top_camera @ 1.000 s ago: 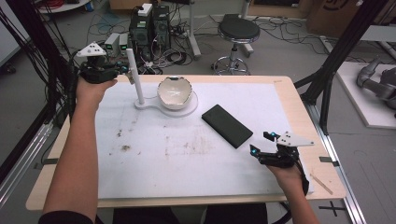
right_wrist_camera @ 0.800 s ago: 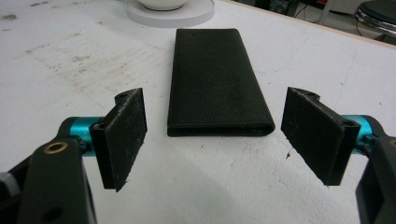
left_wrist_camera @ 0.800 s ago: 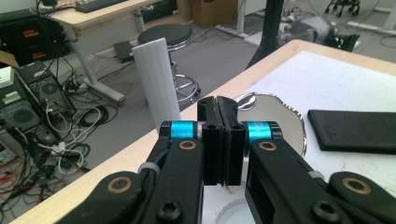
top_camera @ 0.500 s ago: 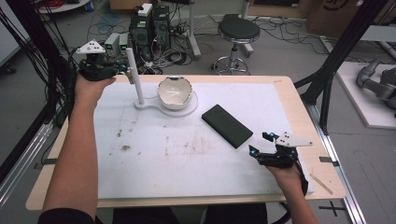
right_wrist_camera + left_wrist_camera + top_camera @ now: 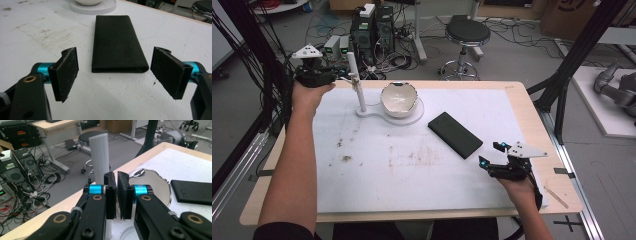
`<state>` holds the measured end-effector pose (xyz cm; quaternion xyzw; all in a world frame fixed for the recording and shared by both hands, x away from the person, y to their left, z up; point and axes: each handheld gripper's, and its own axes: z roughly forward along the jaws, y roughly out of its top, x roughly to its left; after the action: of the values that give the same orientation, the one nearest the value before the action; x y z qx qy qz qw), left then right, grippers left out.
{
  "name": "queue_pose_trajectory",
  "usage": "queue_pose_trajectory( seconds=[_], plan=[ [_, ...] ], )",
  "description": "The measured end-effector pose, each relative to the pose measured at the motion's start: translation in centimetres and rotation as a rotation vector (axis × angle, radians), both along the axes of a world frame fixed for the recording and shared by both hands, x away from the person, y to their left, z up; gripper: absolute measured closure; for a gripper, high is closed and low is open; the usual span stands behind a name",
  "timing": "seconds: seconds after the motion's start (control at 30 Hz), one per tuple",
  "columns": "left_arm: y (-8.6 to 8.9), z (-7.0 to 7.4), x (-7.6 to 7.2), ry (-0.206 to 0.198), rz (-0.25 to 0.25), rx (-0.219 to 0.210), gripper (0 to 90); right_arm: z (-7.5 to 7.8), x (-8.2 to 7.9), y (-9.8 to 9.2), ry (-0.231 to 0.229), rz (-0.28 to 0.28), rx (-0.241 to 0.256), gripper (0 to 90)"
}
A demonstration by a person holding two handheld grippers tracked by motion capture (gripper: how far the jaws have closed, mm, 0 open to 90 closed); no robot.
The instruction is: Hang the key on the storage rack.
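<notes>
- High view: right gripper (image 5: 490,155), black body with blue joints and a grey three-cornered plate on top, held low over the white table cover (image 5: 412,165); jaws spread wide. Just ahead of its jaws, not touching them, lies the black wallet (image 5: 455,134), a flat oblong with rounded corners, set at a slant.
- High view: left gripper (image 5: 343,77), same build, held at the table's far left corner; its tips are at the white post (image 5: 354,80), a slim upright rod on a flat white base. Beyond the post, on the round part of that base, sits the glossy white bowl (image 5: 398,99) with an uneven rim.
- High view, against the earlier frames: both grippers and the wallet sit in the same places; no shift is visible.
- Left gripper view: jaws shut to a thin slit, rough black pads almost meeting, nothing visibly held between them. The ribbed white post (image 5: 100,157) rises directly behind the left-hand jaw; the bowl (image 5: 150,182) lies past the right-hand jaw, the wallet (image 5: 192,191) farther to that side.
- Right gripper view: jaws wide apart, pads matte and frayed at the edges. The wallet (image 5: 116,42), grained leather-like surface, folded end nearest, lies between and just beyond the pads, clear of both. The cover (image 5: 37,27) is white, scuffed and brown-stained.
</notes>
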<state>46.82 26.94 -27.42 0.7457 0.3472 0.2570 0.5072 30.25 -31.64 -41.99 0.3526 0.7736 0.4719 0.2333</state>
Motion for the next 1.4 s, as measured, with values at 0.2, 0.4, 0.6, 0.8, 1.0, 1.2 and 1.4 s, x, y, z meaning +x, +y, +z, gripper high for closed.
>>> queue_pose_trajectory(
  seconds=[0.2,0.4,0.6,0.8,1.0,1.2,1.4],
  plan=[
    [0.0,0.0,-0.9,-0.014,0.010,-0.009,76.8,0.0,0.1,0.1,0.004,0.007,0.002,22.6],
    [-0.8,-0.3,-3.4,-0.025,-0.028,-0.009,68.4,0.0,0.0,0.0,0.006,0.003,0.004,22.6],
    [-2.3,-2.5,-6.3,0.031,-0.070,-0.039,54.1,0.2,0.0,-0.4,0.003,-0.004,0.014,22.6],
    [-3.9,-5.5,-9.2,0.076,-0.102,-0.122,42.1,0.2,0.1,-0.6,0.003,0.000,0.035,22.1],
    [-5.2,-8.3,-11.7,0.084,-0.156,-0.111,33.0,0.3,0.3,-0.7,-0.002,-0.001,0.039,20.9],
    [-5.1,-10.6,-13.4,0.069,-0.173,-0.113,30.0,0.2,0.7,-0.6,0.002,0.005,0.040,20.4],
    [-4.5,-12.4,-13.5,0.089,-0.194,-0.115,20.2,-0.2,1.3,0.0,0.029,0.026,0.038,19.4]
  ],
)
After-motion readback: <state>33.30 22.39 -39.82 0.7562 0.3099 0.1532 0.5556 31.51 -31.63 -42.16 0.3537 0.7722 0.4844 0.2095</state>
